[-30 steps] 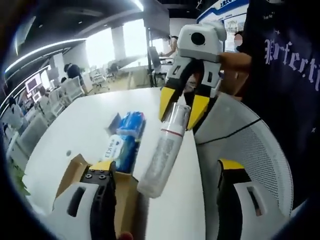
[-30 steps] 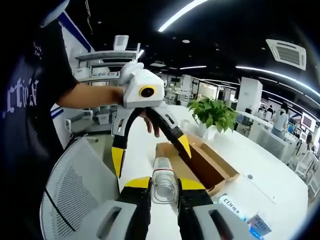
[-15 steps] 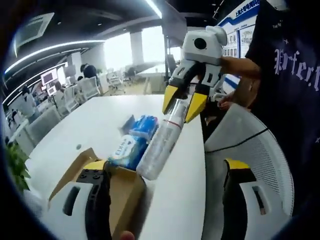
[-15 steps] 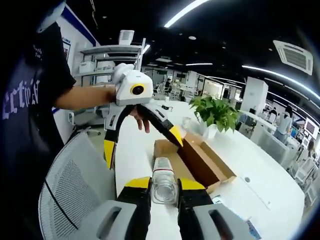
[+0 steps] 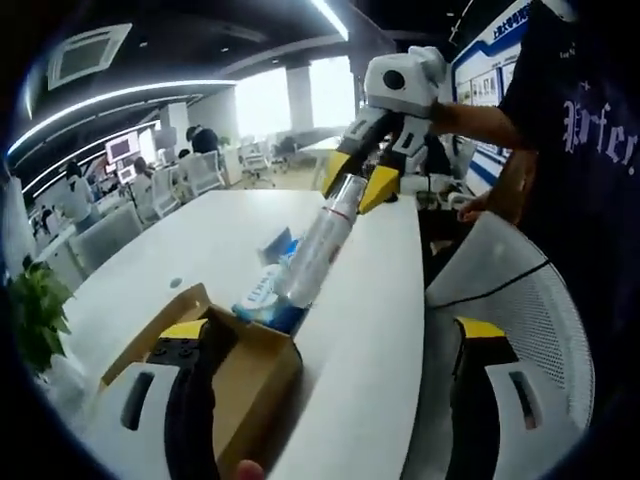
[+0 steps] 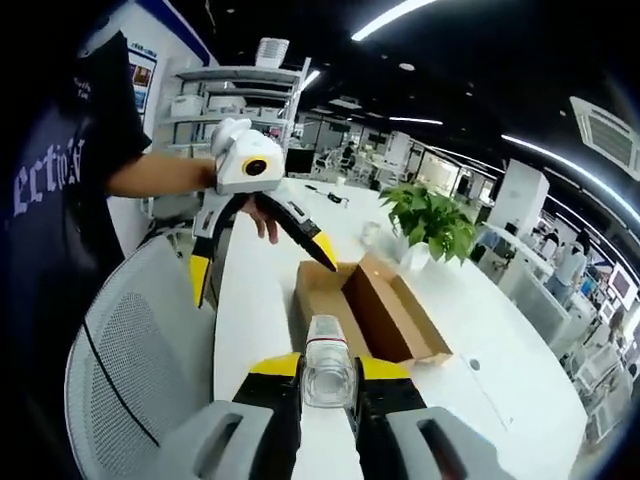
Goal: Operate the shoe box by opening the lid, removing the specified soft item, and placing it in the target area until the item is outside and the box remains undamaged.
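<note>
Your right gripper point(image 6: 328, 372) had its fingers clamped on the clear bottle point(image 5: 318, 252), holding it in the air above the white surface point(image 5: 370, 290), outside the shoe box point(image 6: 370, 312). The box sat open on that surface. Your left gripper point(image 6: 262, 258) had its fingers spread apart, gripping nothing, just beside the box. Blue packets point(image 5: 266, 290) lay beside the box.

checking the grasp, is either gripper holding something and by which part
The right gripper is shut on the clear bottle, pinching its capped top end; the body hangs free over the white table. The left gripper is open, holding nothing.
</note>
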Demonstrator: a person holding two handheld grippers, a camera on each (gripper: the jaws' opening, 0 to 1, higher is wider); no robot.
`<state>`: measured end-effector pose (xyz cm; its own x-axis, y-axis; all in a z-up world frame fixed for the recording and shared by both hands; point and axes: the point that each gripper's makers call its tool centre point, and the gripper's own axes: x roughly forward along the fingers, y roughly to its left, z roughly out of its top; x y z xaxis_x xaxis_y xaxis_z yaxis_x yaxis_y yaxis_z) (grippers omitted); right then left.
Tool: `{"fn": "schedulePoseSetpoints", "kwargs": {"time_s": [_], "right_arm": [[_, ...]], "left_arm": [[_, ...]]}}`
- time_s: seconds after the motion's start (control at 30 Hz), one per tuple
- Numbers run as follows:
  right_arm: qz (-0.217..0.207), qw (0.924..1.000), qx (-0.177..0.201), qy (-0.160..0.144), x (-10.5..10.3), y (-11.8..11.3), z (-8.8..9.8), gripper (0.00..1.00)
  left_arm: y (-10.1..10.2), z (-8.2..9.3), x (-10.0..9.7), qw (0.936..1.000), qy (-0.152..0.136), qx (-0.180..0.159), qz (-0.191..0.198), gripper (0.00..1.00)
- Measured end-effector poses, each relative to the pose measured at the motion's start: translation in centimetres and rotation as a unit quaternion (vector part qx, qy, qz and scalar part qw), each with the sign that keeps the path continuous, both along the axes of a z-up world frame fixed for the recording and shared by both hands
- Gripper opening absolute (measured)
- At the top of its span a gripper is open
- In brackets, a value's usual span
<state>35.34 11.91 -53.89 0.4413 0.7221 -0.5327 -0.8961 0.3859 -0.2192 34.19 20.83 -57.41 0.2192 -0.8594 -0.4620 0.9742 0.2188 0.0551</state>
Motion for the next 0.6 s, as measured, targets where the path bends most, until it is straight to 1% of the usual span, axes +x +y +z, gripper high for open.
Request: {"fn": "schedulePoseSetpoints", "kwargs": {"time_s": [0.17, 0.27, 0.47, 0.6], "right_arm": [[0.003, 0.9998, -0.018, -0.008, 1.4, -1.1, 0.5, 0.15], [0.001, 0.9996, -0.025, -0.015, 2.3, -1.8, 0.9, 0.15], [0.004, 0.9982, -0.054, -0.028, 4.1, -3.2, 1.5, 0.15], [0.005, 0.9975, -0.063, -0.032, 5.2, -3.7, 1.9, 0.15]], "left_arm": [[0.6, 0.3, 0.2, 0.9998, -0.003, -0.003, 0.019, 0.99], [0.9, 0.4, 0.0, 0.9995, 0.004, -0.01, 0.029, 0.99], [1.5, 0.5, -0.2, 0.999, 0.005, -0.014, 0.043, 0.99], [2.2, 0.7, -0.1, 0.9983, 0.005, -0.018, 0.055, 0.99]]}}
